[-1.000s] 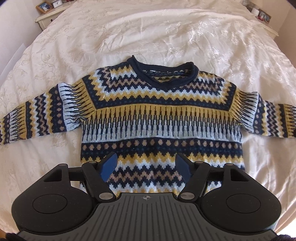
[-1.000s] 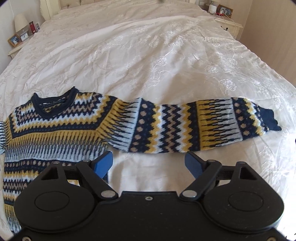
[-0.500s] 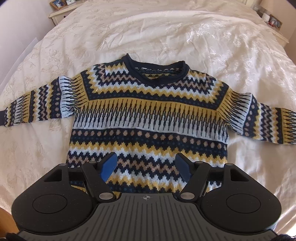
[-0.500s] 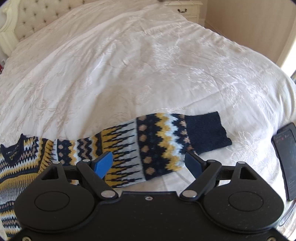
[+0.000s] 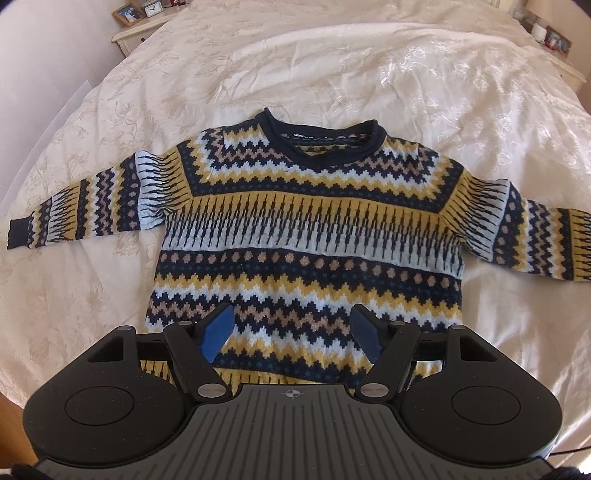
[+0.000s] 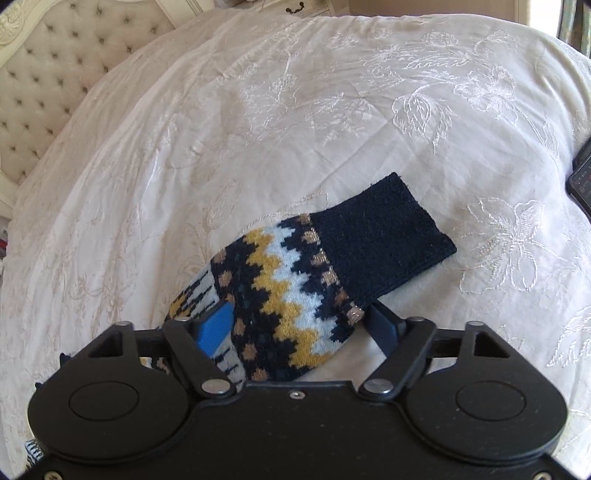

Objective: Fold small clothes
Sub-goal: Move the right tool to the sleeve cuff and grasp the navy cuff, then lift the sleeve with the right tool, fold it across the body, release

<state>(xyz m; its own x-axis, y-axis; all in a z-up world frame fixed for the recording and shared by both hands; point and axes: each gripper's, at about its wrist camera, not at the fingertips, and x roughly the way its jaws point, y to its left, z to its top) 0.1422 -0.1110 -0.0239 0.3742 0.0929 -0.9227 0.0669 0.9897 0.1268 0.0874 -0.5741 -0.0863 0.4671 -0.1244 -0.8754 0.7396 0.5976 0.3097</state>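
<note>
I see the bed (image 5: 369,66) filling both views, covered by a cream bedspread (image 6: 295,110) with stitched flowers. A tufted headboard (image 6: 40,74) shows at the upper left of the right wrist view.

The sweater (image 5: 306,229) lies flat and face up on the bedspread, neck opening away from me, both sleeves stretched out sideways. It is knitted in navy, yellow, pale blue and tan bands. Its hem runs under the front of my left tool. The navy collar (image 5: 321,147) is rolled, with a small label inside.

My left gripper (image 5: 291,328) sits above the lower body of the sweater. Its jaws stand wide apart with nothing between them; I cannot tell whether the blue pads (image 5: 218,328) touch the knit.

My right gripper (image 6: 301,325) is at the end of one sleeve (image 6: 295,295). The jaws are spread wide, one on each side of the sleeve, and the patterned part lies between them. They have not pinched the cloth. The navy cuff (image 6: 380,243) extends past the fingertips and rests on the bedspread.

A nightstand (image 5: 136,33) stands left of the bed with a picture frame (image 5: 127,13) and a small clock (image 5: 153,7). A dark phone (image 6: 581,181) lies at the right edge of the right wrist view.
</note>
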